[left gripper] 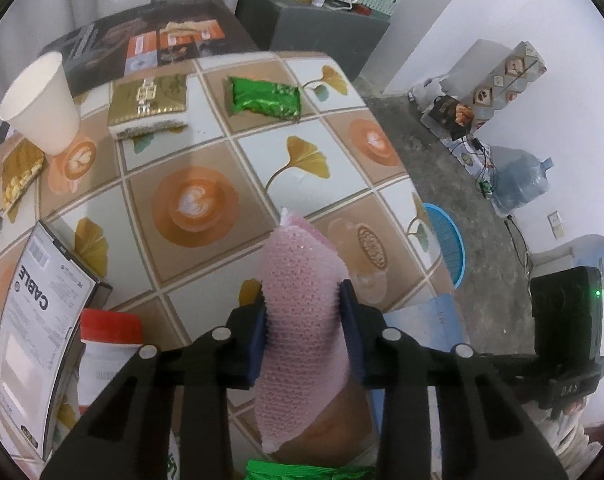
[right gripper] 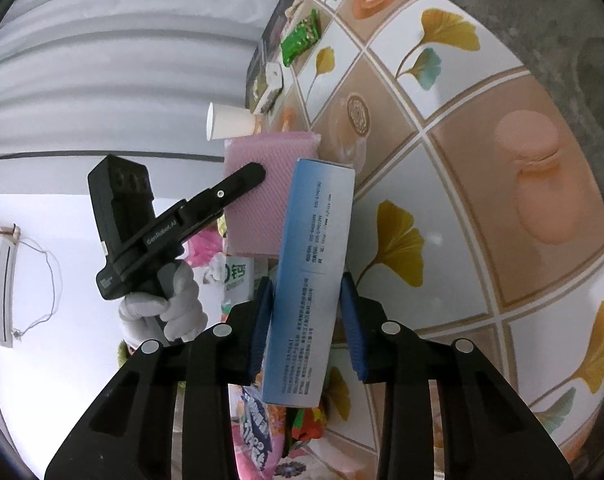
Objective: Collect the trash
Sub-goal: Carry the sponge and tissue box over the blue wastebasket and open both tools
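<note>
My left gripper (left gripper: 304,300) is shut on a pink mesh scouring pad (left gripper: 302,264), held above the patterned table (left gripper: 342,152). In the right wrist view the same pad (right gripper: 258,216) hangs in the left gripper (right gripper: 246,178), which a white-gloved hand (right gripper: 170,304) holds. My right gripper (right gripper: 307,288) is shut on a long blue-and-white carton (right gripper: 318,240), which stands upright between the pads. On the table lie a green foil packet (left gripper: 266,98), a white paper cup (left gripper: 42,104) and a gold box (left gripper: 148,100).
A box marked CABLE (left gripper: 38,320) and a red-lidded jar (left gripper: 110,344) stand at the near left. A blue basket (left gripper: 448,244) sits on the floor beyond the table's right edge, with a water jug (left gripper: 522,180) by the wall.
</note>
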Tool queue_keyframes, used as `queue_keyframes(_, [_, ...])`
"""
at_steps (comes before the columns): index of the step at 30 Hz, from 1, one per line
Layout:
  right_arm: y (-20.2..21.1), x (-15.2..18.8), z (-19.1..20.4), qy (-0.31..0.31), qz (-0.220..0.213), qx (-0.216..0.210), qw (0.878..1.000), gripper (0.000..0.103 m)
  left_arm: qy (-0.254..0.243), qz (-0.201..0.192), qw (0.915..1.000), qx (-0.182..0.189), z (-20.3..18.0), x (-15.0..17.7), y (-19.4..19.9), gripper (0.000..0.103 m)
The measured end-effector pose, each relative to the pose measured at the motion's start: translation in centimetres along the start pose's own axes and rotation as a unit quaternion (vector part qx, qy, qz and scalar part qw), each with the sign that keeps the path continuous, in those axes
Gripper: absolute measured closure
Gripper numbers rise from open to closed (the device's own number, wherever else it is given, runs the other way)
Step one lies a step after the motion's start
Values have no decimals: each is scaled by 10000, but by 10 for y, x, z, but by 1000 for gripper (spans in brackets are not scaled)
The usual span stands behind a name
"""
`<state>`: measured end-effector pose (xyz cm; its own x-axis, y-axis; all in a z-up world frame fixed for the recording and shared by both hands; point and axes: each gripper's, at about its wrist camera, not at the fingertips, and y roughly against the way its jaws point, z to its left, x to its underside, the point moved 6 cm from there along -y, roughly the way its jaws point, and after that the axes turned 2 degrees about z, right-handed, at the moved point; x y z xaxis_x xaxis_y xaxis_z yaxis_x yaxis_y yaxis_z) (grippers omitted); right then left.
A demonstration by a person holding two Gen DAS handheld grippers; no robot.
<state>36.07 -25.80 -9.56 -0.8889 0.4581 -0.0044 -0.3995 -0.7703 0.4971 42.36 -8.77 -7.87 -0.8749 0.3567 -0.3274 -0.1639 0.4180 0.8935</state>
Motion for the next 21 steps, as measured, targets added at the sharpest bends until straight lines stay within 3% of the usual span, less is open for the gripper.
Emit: queue_keyframes(21, [58, 11, 27, 295, -716, 100, 9969, 72, -398, -757, 9963, -98, -48, 10, 85, 72])
